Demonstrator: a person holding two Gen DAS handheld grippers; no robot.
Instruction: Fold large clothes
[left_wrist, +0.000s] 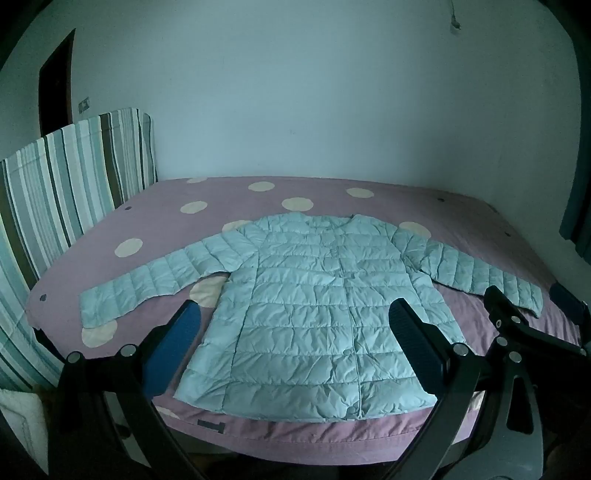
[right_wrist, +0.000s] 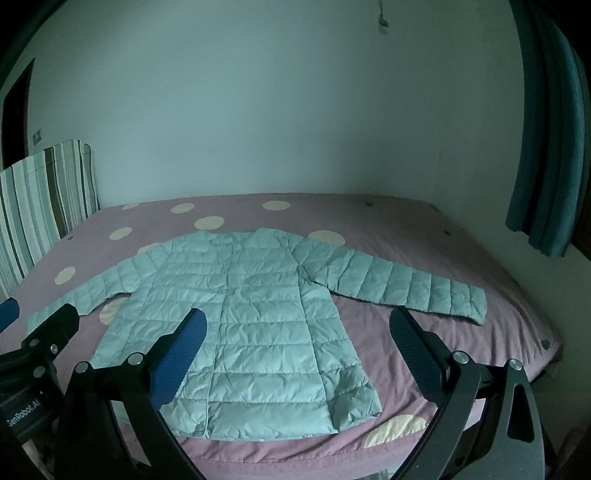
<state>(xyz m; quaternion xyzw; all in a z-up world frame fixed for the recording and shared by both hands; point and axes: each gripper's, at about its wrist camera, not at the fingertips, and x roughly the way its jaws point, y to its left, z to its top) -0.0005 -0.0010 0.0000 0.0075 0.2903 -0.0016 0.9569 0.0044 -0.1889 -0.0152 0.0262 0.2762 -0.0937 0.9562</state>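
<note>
The left gripper (left_wrist: 295, 314) hangs above the near edge of the bed with its two fingers spread wide and nothing between them; seen from its own camera, the lower body of the jacket (left_wrist: 314, 295) fills the gap. The right gripper (right_wrist: 295, 325) is just as widely released, also holding nothing, and sits a little to the right — its left finger frames the jacket's body, its right finger the bare sheet beyond the hem. Each tool shows at the edge of the other's view: the right gripper at the far right of the left camera, the left gripper at the far left of the right camera.

The jacket is a pale blue quilted puffer, lying flat and face up on the bed (left_wrist: 480, 229), collar toward the far wall, hem close to the near edge. Both sleeves are stretched outward — the left sleeve (left_wrist: 147, 284) angling toward the near left, the right sleeve (right_wrist: 406, 288) reaching toward the right side of the mattress.

The sheet is mauve with large cream dots. A striped headboard cushion (left_wrist: 74, 177) stands at the left end, and a teal curtain (right_wrist: 546, 129) hangs at the far right by the plain wall.
</note>
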